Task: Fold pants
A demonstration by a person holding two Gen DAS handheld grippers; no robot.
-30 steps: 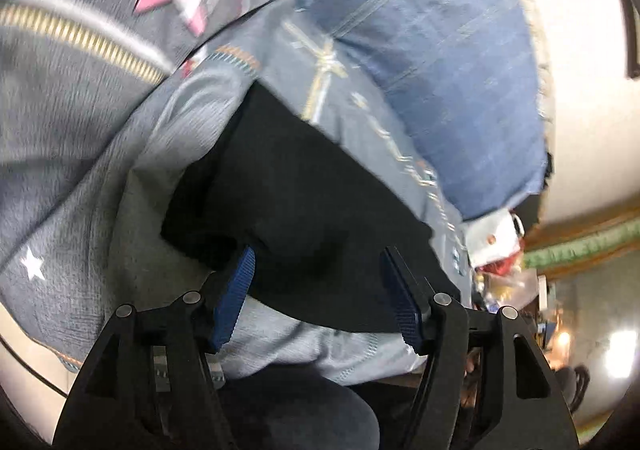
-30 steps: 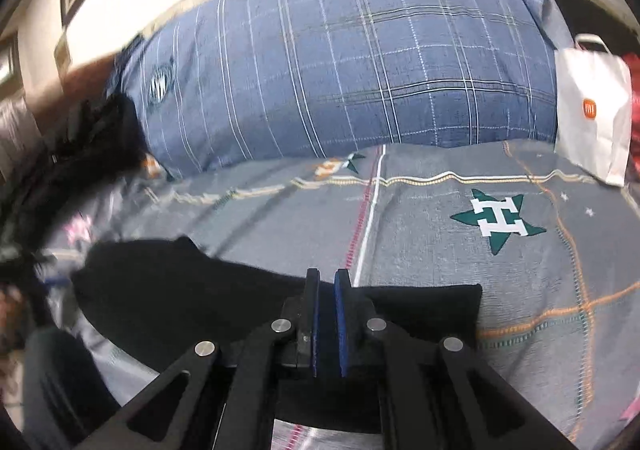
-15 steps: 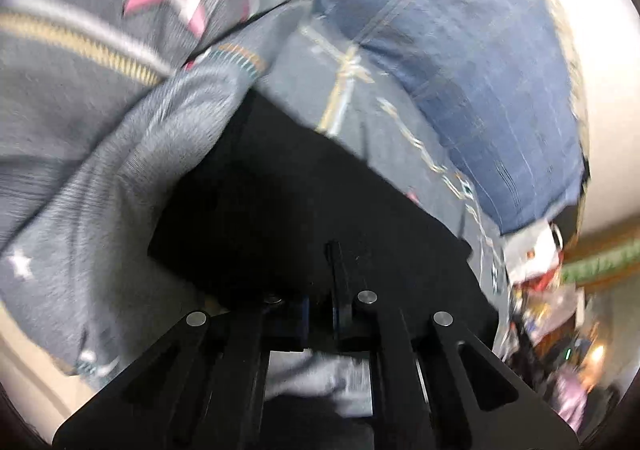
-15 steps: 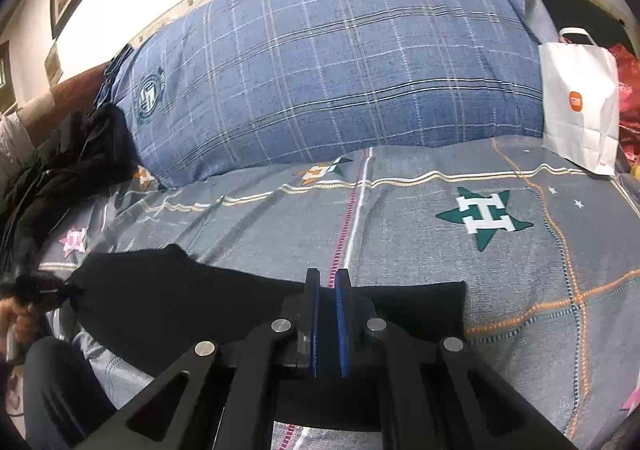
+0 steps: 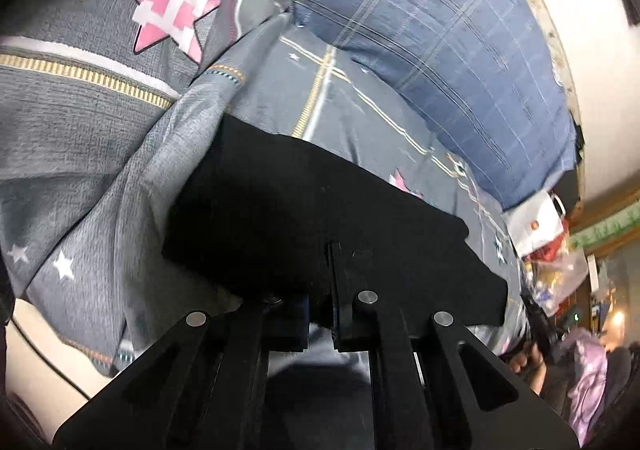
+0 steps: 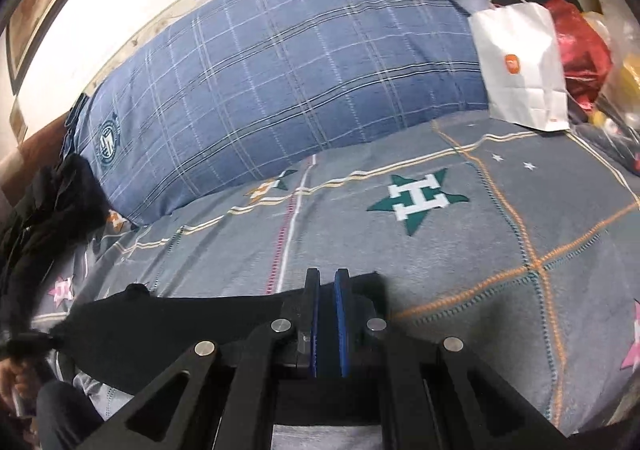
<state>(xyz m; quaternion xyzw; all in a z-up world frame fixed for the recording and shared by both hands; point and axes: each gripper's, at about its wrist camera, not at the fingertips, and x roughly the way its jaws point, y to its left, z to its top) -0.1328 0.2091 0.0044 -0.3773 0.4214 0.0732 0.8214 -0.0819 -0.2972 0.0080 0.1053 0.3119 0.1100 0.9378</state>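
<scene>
The black pants (image 5: 312, 217) lie stretched along the near edge of the grey bedspread (image 5: 80, 121). My left gripper (image 5: 320, 314) is shut on their near edge at one end. In the right wrist view the pants (image 6: 180, 322) run leftward from my right gripper (image 6: 327, 326), which is shut on their other end, lifted slightly above the bedspread (image 6: 480, 242). The cloth hangs taut between the two grippers. The pants' underside is hidden.
A large blue plaid pillow (image 6: 280, 81) lies along the far side of the bed. A white paper bag (image 6: 520, 61) and red and yellow bags (image 6: 580, 41) stand at the far right. Dark clothing (image 6: 44, 209) is heaped at the left.
My left gripper closed from wide open onto the pants' edge and drew it up. My right gripper stayed shut and moved forward over the bed with the pants' end.
</scene>
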